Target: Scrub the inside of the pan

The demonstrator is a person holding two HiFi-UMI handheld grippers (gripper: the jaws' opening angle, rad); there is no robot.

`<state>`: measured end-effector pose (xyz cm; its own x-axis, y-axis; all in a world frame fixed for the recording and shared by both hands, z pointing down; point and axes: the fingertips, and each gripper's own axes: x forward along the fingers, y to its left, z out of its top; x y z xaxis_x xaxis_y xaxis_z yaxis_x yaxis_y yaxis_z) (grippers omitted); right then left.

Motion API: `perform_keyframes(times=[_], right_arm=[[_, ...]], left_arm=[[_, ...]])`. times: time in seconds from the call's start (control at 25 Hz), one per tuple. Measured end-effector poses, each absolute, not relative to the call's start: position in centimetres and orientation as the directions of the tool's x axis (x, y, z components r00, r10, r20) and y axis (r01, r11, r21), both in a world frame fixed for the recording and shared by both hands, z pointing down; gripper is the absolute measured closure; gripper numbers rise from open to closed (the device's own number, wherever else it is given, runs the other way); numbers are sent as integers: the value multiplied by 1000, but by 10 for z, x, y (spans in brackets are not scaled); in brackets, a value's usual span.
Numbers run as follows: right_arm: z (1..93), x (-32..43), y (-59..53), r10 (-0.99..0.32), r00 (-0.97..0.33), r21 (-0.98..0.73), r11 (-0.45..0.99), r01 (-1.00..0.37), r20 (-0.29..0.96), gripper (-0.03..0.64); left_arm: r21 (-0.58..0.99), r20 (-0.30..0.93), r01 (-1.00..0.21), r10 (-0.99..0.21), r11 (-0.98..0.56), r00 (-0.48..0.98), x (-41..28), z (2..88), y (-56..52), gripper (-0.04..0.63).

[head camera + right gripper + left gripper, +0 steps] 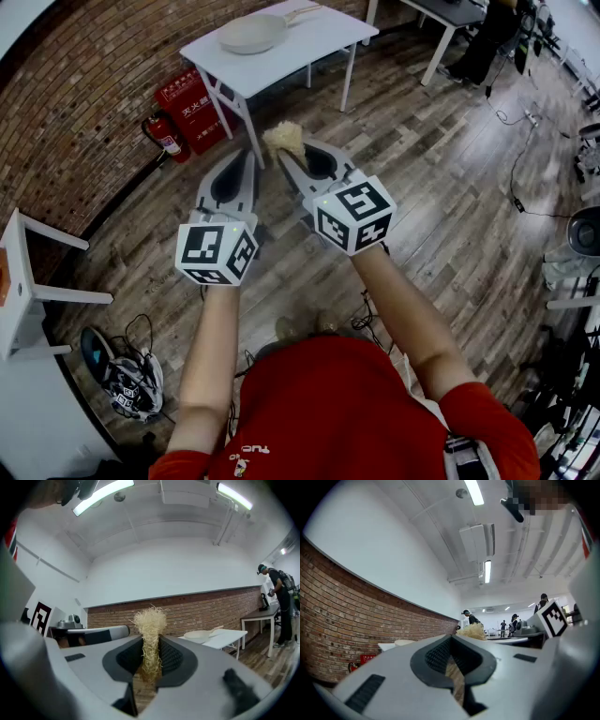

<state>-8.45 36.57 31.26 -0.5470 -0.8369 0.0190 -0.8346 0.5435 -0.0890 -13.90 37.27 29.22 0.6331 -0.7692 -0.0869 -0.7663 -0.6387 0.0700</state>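
Observation:
A cream pan (251, 34) lies on a white table (314, 39) far ahead by the brick wall, well away from both grippers. In the right gripper view the pan (201, 634) shows small at the right on that table (227, 638). My right gripper (286, 157) is shut on a pale straw-like fibre scrubber (284, 139), and its tuft sticks up past the jaws (150, 623). Beside it at the left, my left gripper (249, 156) is shut with nothing in it. Both are held in the air above the wooden floor. The scrubber (472, 632) also shows in the left gripper view.
A fire extinguisher (164, 134) and a red box (192, 105) stand against the brick wall left of the table. Another white table (28, 272) is at the far left, with a helmet and cables (131, 380) on the floor. People stand further off (280, 606).

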Motion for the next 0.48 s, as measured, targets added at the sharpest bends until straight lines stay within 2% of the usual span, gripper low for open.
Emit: perform_keyframes(times=[0.48], right_arm=[[306,-88,368,-831,-556,-88,554,-828,4,531]], left_arm=[[65,-87,-771,-774,-633,628,-142,290,375,581]])
